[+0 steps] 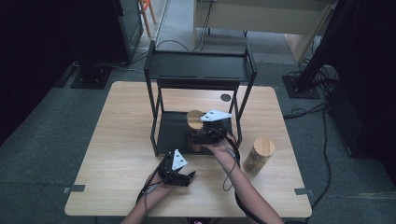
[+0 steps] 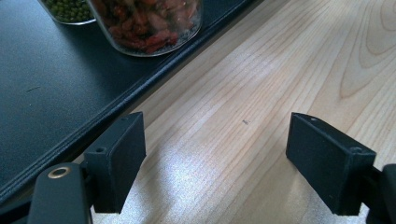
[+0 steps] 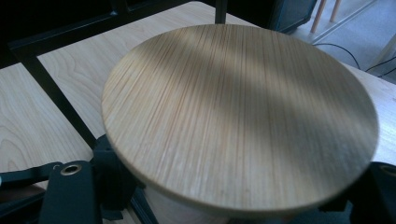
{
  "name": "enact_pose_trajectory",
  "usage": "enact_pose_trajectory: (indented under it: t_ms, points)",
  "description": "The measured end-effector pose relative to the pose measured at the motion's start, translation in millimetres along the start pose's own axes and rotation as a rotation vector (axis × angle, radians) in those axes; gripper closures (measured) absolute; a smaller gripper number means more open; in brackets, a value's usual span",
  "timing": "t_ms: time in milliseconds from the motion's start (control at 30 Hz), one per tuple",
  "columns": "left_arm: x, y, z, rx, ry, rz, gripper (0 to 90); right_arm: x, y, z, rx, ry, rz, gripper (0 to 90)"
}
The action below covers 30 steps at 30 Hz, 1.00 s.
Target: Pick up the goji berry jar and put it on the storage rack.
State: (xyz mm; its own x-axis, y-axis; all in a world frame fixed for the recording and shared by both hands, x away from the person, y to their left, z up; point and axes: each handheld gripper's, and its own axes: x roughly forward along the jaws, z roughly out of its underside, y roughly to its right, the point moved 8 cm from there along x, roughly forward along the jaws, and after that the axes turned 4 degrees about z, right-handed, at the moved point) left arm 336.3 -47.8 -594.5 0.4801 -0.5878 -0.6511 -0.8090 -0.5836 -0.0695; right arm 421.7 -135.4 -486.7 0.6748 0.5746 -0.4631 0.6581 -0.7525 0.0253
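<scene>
My right gripper (image 1: pixel 201 132) (image 3: pixel 233 189) is shut on a jar with a round wooden lid (image 1: pixel 195 118) (image 3: pixel 238 107), inside the bottom tier of the black shelf rack (image 1: pixel 169 133). One black jaw sits on each side just under the lid, and the lid hides the jar's contents. My left gripper (image 1: pixel 188 177) (image 2: pixel 215 158) rests open on the wooden table (image 1: pixel 121 135) in front of the rack, with only bare wood between its jaws. In the left gripper view, a glass jar of red dried pieces (image 2: pixel 147 23) and a jar of green beans (image 2: pixel 67 10) stand on the rack's black base (image 2: pixel 51 88).
A tall jar with a wooden lid (image 1: pixel 259 154) stands on the table to the right of the rack. The rack's top tier (image 1: pixel 198 65) overhangs the bottom one, with black posts at the corners. Cables and stands lie on the floor around the table.
</scene>
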Motion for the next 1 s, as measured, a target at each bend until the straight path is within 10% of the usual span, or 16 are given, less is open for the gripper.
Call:
enact_pose_trajectory:
  t_ms: [1000]
  points:
    - [0.3,-0.2,0.0,-0.006,0.0,0.005,20.2,10.0,-3.5,3.0,0.025,0.008,-0.021,23.4]
